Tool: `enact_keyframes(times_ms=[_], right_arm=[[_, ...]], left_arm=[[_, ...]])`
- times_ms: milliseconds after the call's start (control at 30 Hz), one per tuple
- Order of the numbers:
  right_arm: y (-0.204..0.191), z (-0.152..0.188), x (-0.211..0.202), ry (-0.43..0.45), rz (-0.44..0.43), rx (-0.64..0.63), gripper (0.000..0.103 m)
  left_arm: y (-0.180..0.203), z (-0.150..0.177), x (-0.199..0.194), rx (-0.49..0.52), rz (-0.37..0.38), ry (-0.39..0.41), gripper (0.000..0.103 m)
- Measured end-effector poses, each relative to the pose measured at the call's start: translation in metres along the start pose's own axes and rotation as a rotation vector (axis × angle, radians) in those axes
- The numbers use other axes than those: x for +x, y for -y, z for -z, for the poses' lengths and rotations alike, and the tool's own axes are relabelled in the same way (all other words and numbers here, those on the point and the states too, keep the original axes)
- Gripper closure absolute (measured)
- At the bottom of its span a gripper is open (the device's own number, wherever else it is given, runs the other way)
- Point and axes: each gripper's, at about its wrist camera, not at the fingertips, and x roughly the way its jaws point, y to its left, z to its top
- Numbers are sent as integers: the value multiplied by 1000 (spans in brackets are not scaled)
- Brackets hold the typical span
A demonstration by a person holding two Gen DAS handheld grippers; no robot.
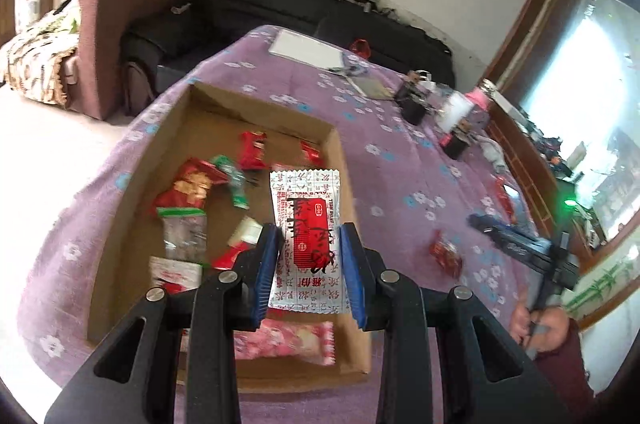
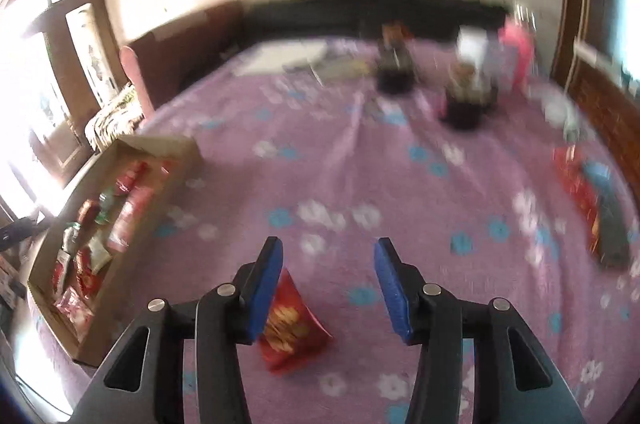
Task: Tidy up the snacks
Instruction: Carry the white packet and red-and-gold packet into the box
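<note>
A shallow cardboard box [image 1: 344, 160] lies on the purple flowered cloth and holds several snack packets. My left gripper [image 1: 312, 248] is open above the box, its blue pads apart on either side of a white and red packet [image 1: 306, 228] that lies in the box. My right gripper [image 2: 328, 284] is open over the cloth, a small red snack packet [image 2: 290, 324] lying just by its left fingertip [image 2: 266, 288]. The same red packet [image 1: 446, 252] shows in the left wrist view, right of the box. The box [image 2: 176, 148] sits far left in the right wrist view.
More red packets [image 2: 580, 192] and a dark object [image 2: 612, 224] lie at the right of the cloth. Black stands [image 1: 414, 104], a white cup [image 1: 454, 110] and papers [image 1: 304, 46] sit at the far side. A black sofa [image 1: 248, 8] stands beyond the table.
</note>
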Motion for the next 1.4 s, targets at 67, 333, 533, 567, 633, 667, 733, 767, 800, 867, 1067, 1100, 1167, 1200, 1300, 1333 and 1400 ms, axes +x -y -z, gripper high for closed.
enact_keyframes(times_ms=[67,333,533,567,633,667,733,767,800,867,1067,1100,1167,1200,1300,1333,1400], right_arm=[[4,7,8,-46,-58,35,53],[-32,25,30,-89,-90,-101,46],[-52,40,26,-55,-16,-168,56],[-51,41,22,-38,-20,-161,57],[-52,41,12,-3,-11,-159,57],[-51,40,7,4,-19,-154,57],[-51,40,-5,20,-38,-145,57],[-51,40,-10,29,-40,-147,57],[-52,40,-16,38,-45,-148,57],[-54,41,-27,51,-64,-148,57],[-62,45,-46,76,-83,-158,57],[-64,46,-49,81,-85,-165,57],[-69,48,-55,91,-87,-175,57],[-71,49,-57,95,-88,-179,57],[-77,51,-64,106,-90,-190,57],[-78,52,-67,109,-90,-193,57],[-80,53,-71,115,-93,-198,57]], left_arm=[[9,3,2,10,27,-8,74],[48,20,12,63,56,-48,74],[69,30,17,114,20,-48,74],[71,31,17,117,20,-49,74],[74,33,17,123,12,-49,74],[74,35,16,128,6,-47,74],[77,37,14,138,-11,-42,74],[78,38,14,143,-22,-39,74],[78,38,13,147,-29,-36,74],[80,40,11,157,-44,-27,74],[91,46,4,208,-108,11,74],[92,46,3,215,-115,18,74],[94,48,-2,231,-137,37,74],[95,48,-3,236,-144,43,74],[98,49,-9,251,-163,63,74],[98,50,-11,254,-170,70,74],[100,51,-13,260,-182,80,74]])
